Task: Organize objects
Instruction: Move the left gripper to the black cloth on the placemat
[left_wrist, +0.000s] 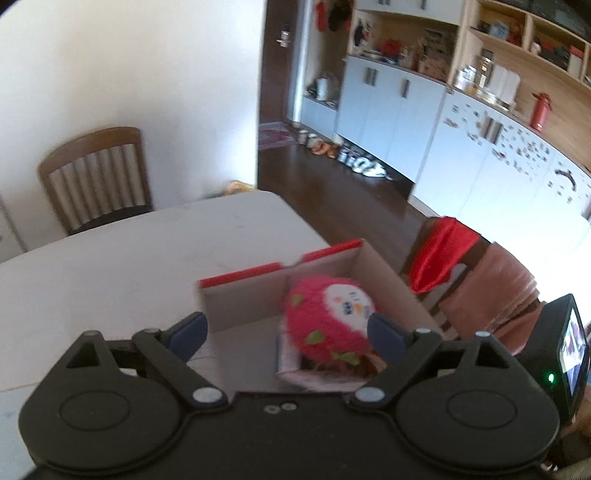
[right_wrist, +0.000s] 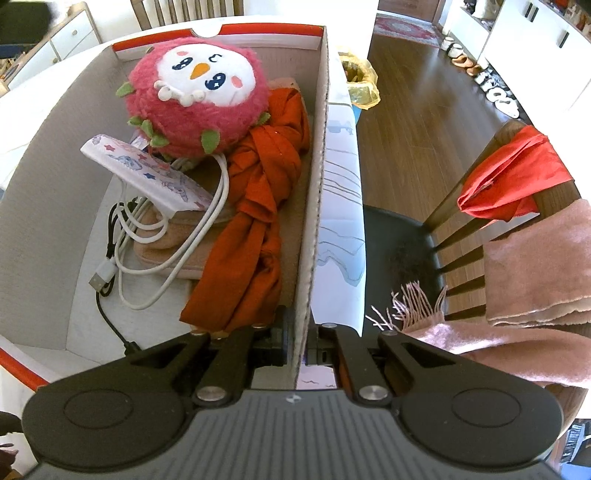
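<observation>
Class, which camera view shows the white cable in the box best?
The right wrist view: the white cable loops in plain sight beside the orange cloth inside the cardboard box. The left wrist view shows none of it.

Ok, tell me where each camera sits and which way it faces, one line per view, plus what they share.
Left wrist: on the left gripper, jaws open, above the table, facing the box and the room beyond; the other gripper shows at the right edge.
Right wrist: on the right gripper, jaws closed on the box wall, looking down into the box; no hand clearly visible.
Shared: box, plush, red cloth on a chair.
</observation>
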